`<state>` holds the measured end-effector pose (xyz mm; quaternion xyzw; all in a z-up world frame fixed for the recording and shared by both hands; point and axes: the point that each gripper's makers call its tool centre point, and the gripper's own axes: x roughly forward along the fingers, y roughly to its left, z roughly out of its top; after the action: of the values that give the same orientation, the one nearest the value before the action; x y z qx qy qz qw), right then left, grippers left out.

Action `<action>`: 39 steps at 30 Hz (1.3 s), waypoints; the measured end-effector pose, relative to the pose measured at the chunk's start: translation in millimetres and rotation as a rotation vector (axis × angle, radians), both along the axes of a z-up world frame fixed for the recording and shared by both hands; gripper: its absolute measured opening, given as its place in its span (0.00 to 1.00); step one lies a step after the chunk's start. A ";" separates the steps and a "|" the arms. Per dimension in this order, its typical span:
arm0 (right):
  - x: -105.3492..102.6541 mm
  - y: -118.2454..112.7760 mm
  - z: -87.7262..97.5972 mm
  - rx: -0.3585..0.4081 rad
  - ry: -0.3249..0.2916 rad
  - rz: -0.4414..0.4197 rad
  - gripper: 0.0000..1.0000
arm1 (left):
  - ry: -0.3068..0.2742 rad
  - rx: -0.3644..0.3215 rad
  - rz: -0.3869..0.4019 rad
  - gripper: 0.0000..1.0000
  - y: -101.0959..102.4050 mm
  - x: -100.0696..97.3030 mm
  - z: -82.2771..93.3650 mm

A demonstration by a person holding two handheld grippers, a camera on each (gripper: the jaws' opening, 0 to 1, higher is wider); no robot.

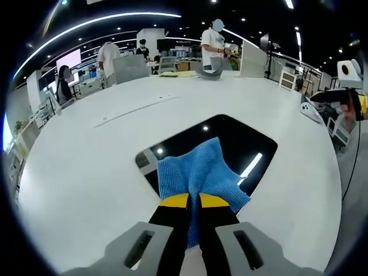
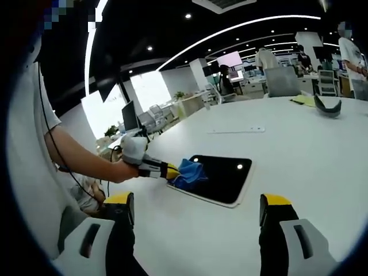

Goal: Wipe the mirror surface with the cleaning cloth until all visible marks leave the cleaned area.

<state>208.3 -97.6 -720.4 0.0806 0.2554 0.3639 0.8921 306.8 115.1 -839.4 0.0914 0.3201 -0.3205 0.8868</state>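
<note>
A dark rectangular mirror (image 1: 241, 138) (image 2: 221, 175) with a pale frame lies flat on the white table (image 1: 86, 172) (image 2: 299, 149). A blue cleaning cloth (image 1: 198, 172) (image 2: 188, 172) rests bunched on its near part. My left gripper (image 1: 194, 201) (image 2: 170, 171) is shut on the cloth's edge, its yellow-tipped black jaws pressed together. In the right gripper view a person's arm holds that gripper at the mirror's left end. My right gripper (image 2: 198, 207) stands open, jaws wide apart, above the table in front of the mirror, holding nothing.
A grey curved object (image 1: 210, 73) (image 2: 328, 106) lies at the table's far side, and a thin white strip (image 1: 135, 109) (image 2: 238, 130) lies beyond the mirror. Several people stand among desks and monitors behind. A white device (image 1: 310, 109) sits at the table's right edge.
</note>
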 end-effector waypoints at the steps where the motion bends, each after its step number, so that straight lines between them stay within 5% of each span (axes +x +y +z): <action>1: 0.0 0.1 0.1 0.000 0.000 0.000 0.90 | 0.001 -0.001 0.001 0.02 0.0 -1.4 0.0; 39: -7.0 2.0 8.1 0.001 -0.013 0.009 0.91 | 0.023 0.000 -0.008 0.02 0.5 -25.8 -0.4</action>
<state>201.2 -95.6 -712.4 0.0773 0.2496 0.3686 0.8921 281.0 115.5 -839.8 0.0891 0.3300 -0.3251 0.8818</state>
